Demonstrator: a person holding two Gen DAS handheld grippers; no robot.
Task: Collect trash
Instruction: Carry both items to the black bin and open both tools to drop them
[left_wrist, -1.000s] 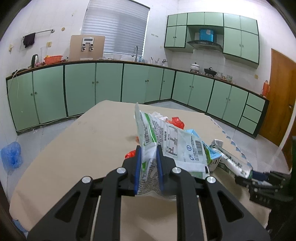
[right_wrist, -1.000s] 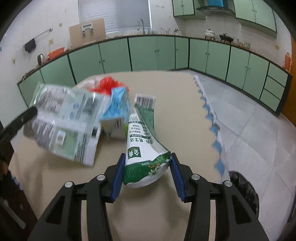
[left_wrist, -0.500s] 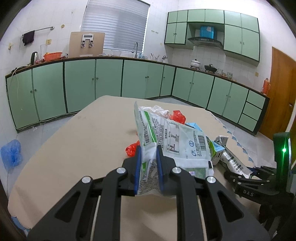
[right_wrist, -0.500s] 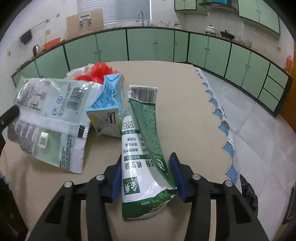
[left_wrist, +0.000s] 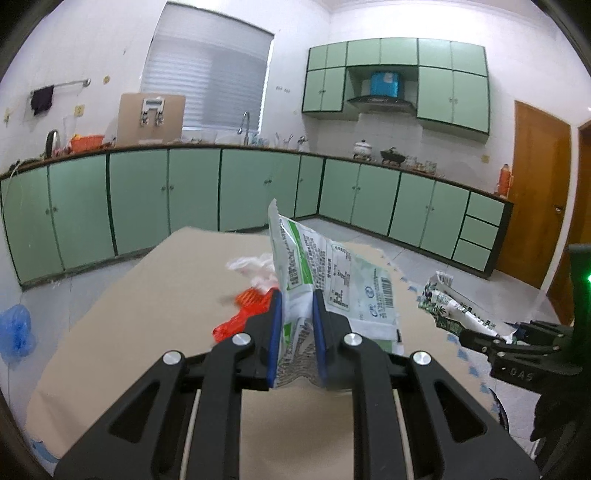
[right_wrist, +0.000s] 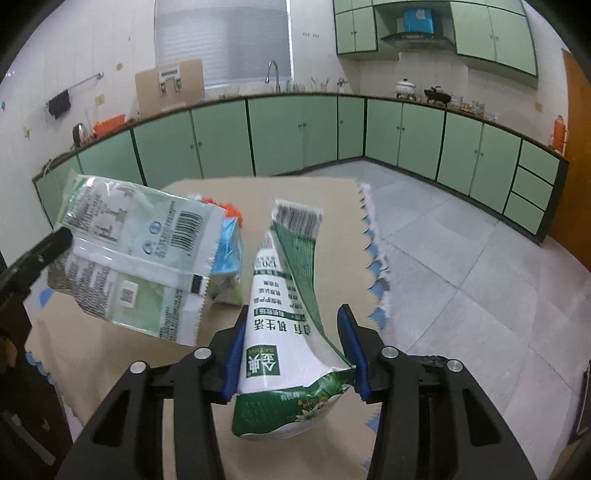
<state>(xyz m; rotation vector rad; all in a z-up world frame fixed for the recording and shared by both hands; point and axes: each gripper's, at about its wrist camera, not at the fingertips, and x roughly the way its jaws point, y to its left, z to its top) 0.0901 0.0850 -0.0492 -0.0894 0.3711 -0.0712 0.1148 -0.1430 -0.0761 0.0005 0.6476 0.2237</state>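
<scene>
My left gripper (left_wrist: 297, 295) is shut on a pale green and white flat wrapper (left_wrist: 332, 280), held upright above the beige table (left_wrist: 147, 314). The right wrist view shows that wrapper (right_wrist: 140, 251) hanging at the left from a black finger (right_wrist: 44, 247). My right gripper (right_wrist: 293, 314) is shut on a green and white pouch (right_wrist: 280, 332), its blue pads pressing both sides, clear of the table (right_wrist: 314, 206). In the left wrist view the pouch (left_wrist: 443, 306) sticks out at the right. A blue carton (right_wrist: 229, 251), red scraps (left_wrist: 240, 314) and white plastic (left_wrist: 251, 266) lie on the table.
Green cabinets (left_wrist: 166, 199) line the far walls under a counter with a sink. A blue bag (left_wrist: 14, 328) lies on the tiled floor at the left. A wooden door (left_wrist: 535, 192) stands at the right. The table's scalloped edge (right_wrist: 373, 251) borders open floor.
Both grippers have risen, each keeping its wrapper. The green pouch has come up off the table, and the blue carton and red scraps now sit lower and farther off.
</scene>
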